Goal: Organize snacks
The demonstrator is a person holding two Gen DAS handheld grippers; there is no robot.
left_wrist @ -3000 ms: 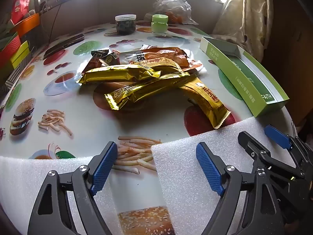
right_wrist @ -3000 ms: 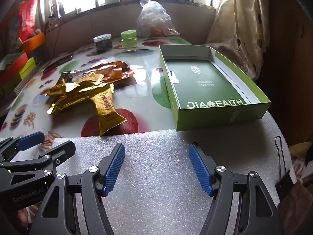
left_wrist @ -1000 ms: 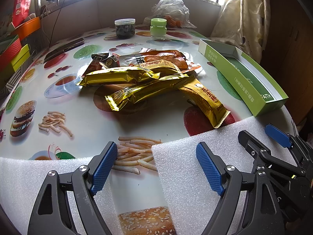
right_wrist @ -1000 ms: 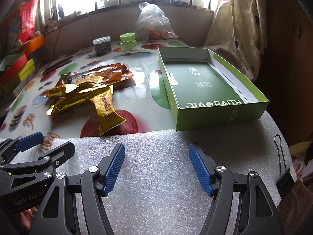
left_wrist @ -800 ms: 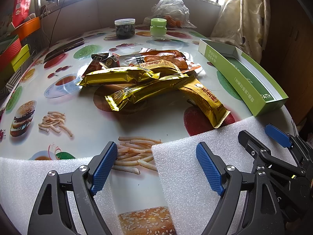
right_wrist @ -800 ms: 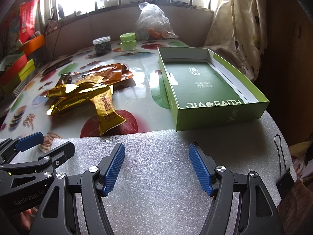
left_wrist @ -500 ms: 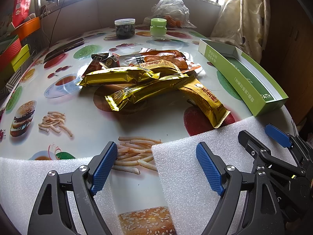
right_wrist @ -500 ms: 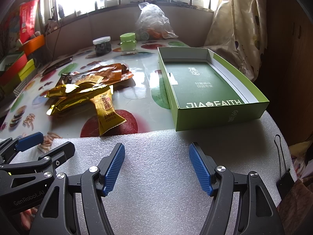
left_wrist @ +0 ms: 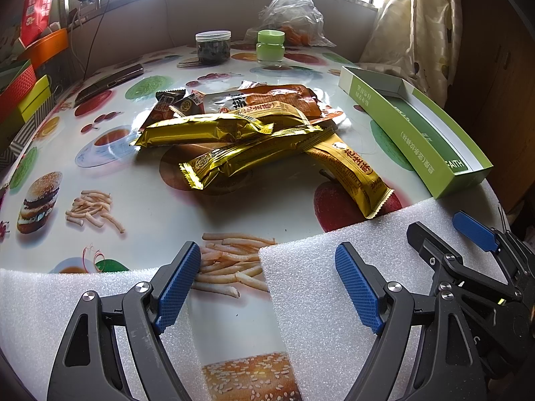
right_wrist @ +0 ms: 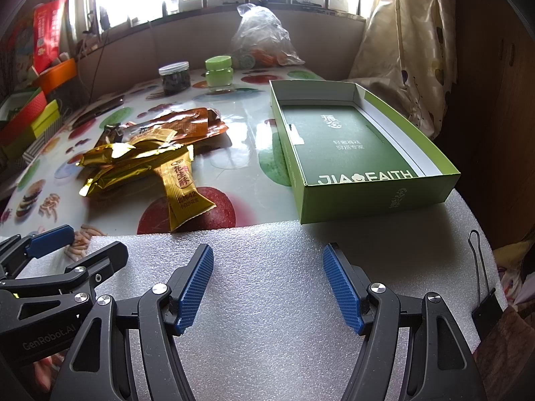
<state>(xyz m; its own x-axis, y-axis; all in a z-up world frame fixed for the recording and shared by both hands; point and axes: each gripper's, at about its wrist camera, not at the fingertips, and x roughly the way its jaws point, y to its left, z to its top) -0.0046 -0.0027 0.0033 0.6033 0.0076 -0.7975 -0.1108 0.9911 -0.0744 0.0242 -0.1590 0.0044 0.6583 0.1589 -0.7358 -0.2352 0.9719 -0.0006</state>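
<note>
A pile of snack packets lies mid-table: several gold bars (left_wrist: 214,132), one gold bar with red writing (left_wrist: 351,175) nearest me, an orange packet (left_wrist: 284,102) and small dark packets (left_wrist: 167,105) behind. The pile also shows in the right wrist view (right_wrist: 133,160). An open green box (right_wrist: 351,153), empty inside, lies to the right of the pile; it shows in the left wrist view too (left_wrist: 411,127). My left gripper (left_wrist: 267,280) is open and empty over white foam, short of the pile. My right gripper (right_wrist: 269,284) is open and empty, short of the box.
White foam sheets (right_wrist: 267,267) cover the table's near edge. A dark jar (left_wrist: 213,46), a green-lidded jar (left_wrist: 270,48) and a plastic bag (left_wrist: 291,10) stand at the back. A phone (left_wrist: 107,80) and coloured boxes (left_wrist: 23,87) lie left. A binder clip (right_wrist: 481,287) hangs at right.
Nothing has visibly changed in the last second. Since three seconds ago both views have shifted very slightly; both grippers stay open.
</note>
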